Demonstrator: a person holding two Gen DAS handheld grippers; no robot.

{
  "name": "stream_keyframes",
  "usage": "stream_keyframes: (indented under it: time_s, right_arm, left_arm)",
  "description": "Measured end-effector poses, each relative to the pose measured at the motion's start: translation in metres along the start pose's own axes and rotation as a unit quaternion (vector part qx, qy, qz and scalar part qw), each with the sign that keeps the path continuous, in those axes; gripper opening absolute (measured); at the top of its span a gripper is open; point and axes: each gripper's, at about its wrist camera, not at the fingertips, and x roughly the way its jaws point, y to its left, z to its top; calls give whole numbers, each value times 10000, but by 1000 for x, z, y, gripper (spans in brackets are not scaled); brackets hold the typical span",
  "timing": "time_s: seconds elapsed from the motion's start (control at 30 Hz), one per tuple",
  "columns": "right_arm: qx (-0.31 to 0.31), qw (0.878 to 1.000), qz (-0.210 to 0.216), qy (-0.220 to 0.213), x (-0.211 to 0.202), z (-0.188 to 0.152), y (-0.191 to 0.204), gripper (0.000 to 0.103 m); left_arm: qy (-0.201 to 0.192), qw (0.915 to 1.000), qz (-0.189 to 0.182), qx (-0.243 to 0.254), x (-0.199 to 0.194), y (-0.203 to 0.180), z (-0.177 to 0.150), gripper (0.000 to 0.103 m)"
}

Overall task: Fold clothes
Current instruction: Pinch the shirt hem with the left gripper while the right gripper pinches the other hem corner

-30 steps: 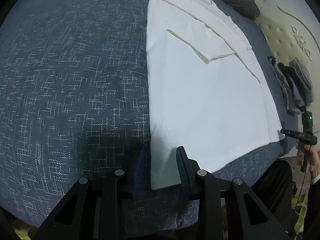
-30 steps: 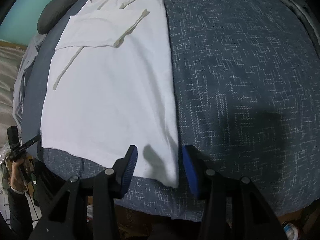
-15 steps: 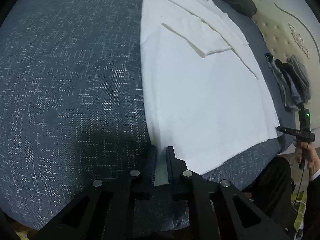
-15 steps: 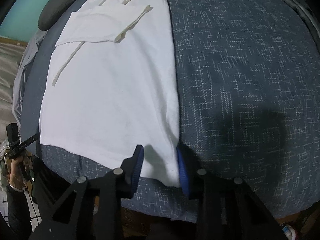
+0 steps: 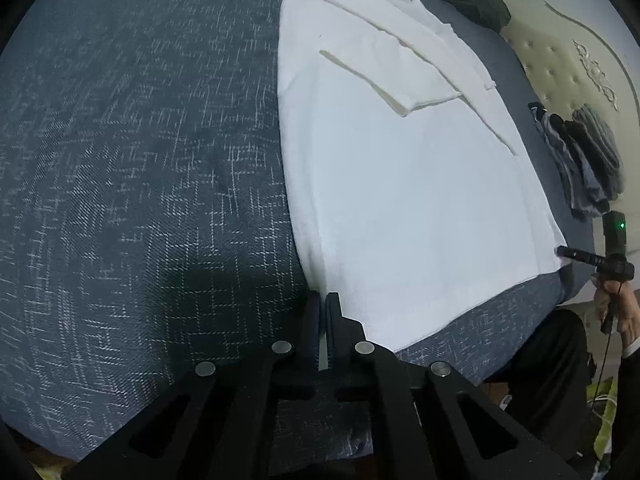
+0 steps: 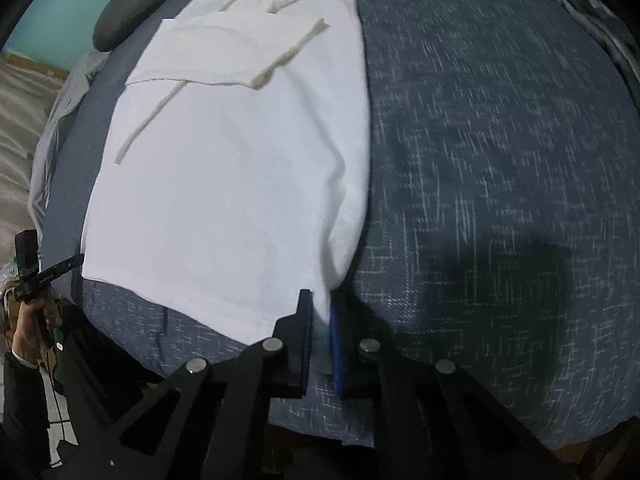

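Both grippers, left gripper [image 5: 323,312] and closing right gripper [image 6: 320,316], clamp the flat white shirt's [image 5: 400,184] hem corners.

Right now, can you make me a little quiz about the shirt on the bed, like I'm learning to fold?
1. True or false: the white shirt lies spread on a blue bedspread.
2. What does the left gripper pinch? A) a sock B) the shirt's near corner C) a pillow
3. Fill in: the right gripper has the shirt's other near ____ between its pads.

Key:
1. True.
2. B.
3. Corner; its jaws are closing on the cloth, which bunches up there.
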Motion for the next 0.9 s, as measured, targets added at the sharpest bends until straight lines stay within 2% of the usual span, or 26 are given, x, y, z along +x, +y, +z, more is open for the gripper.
stream_keyframes:
  time_s: [0.37,0.43,0.5,0.53,0.67,0.9]
  right_arm:
    - [-233,9981,313,-478,-46,10,13,7]
    - [-285,9974,339,-570,-58,35,-11,7]
    - [-325,9965,396,-665,-71,39,-25,7]
    - [-344,9962,393,-699,-73,28,-3,7]
    - [-478,9937,493,-889,-82,18,19,6]
    - [-702,9886,606,-1183,-112,7,35,6]
  left_arm:
    - [-427,9985,-277,224,-47,-28,16,2]
    - [-528,9980,-280,189,-58,-26,17,2]
    - [-571,9976,-273,266,-69,-25,19,2]
    - [-606,9973,-275,321,-75,-26,21,2]
    - [-745,9958,-267,469,-97,-34,20,2]
    - [-924,9935,-266,611,-114,-43,11,1]
